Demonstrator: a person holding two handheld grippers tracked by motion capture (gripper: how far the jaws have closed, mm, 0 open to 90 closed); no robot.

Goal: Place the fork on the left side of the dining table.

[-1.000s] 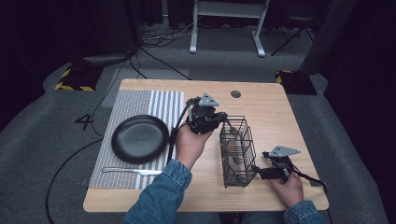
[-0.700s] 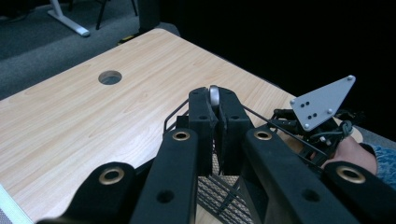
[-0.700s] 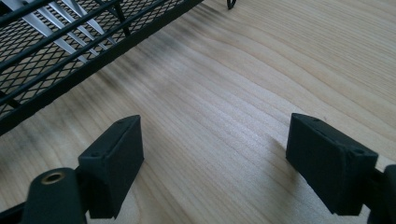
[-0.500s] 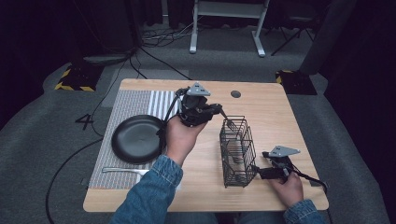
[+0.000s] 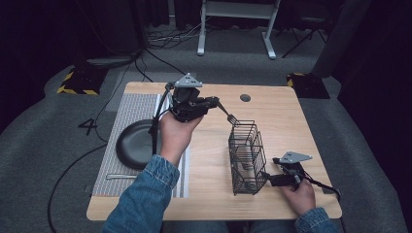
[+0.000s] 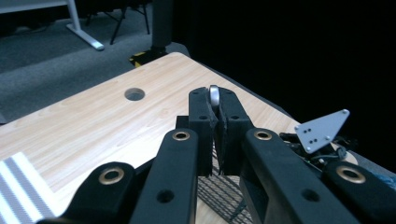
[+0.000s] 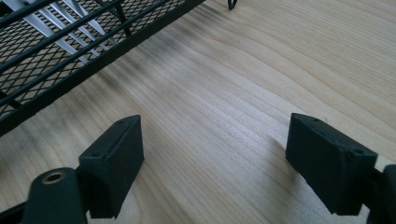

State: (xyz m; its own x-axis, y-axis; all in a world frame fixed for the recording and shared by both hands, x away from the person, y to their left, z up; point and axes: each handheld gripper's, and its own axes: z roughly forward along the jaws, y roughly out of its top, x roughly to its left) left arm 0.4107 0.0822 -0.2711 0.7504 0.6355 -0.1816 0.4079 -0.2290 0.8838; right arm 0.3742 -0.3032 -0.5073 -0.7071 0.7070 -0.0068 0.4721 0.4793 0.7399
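My left gripper hovers above the middle of the table, shut on a metal fork. The fork slants down to the right, its tines just above the far top edge of a black wire basket. In the left gripper view the fork's rounded handle end pokes up between the closed jaws of the left gripper. My right gripper lies low on the table beside the basket's near right corner. It stands open over bare wood. Silver cutlery lies inside the basket.
A black frying pan sits on a striped placemat at the left. A silver utensil lies on the mat near the front edge. A cable hole is in the tabletop at the far side.
My left gripper has moved left and toward the far side with the fork, away from the basket. The right gripper has stayed in place.
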